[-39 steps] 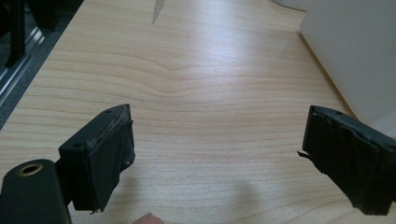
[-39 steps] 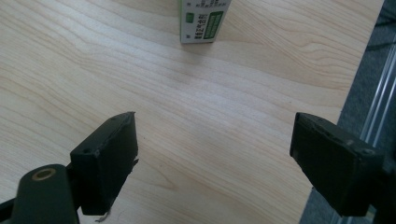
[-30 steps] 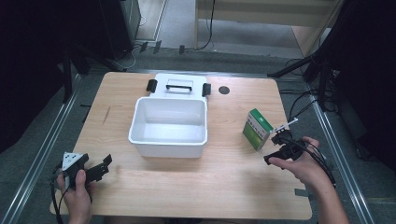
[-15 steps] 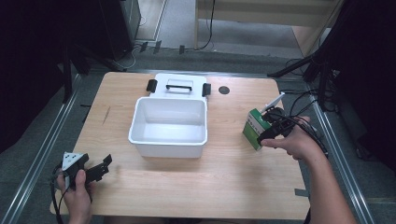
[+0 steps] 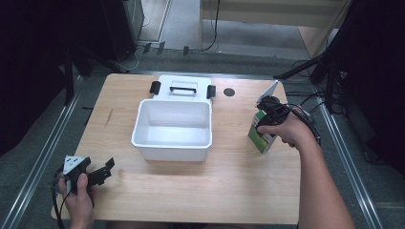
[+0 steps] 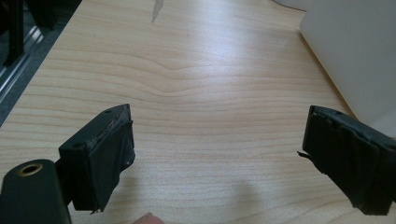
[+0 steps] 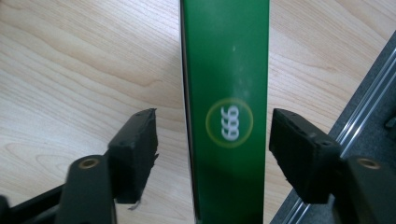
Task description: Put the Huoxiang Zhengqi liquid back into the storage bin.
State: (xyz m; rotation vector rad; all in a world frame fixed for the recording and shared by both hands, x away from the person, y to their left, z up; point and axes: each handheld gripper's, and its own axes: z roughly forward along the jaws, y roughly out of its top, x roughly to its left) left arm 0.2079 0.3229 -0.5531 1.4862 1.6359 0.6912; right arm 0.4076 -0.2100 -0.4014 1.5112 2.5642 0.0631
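Closing my right gripper (image 7: 212, 135) on green carton (image 7: 226, 93), upright near worktop (image 5: 191, 186) right edge; jaws have just been narrowing, small gaps remain both sides. Next: pinch, lift toward white bin (image 5: 173, 143). Left gripper (image 6: 219, 154) jaws wide, idle.

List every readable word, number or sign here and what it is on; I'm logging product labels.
"999" (seen turned around in the right gripper view): in a yellow ring on the narrow face of the green box.
Print on the green box's white side in the high view: too small to read.
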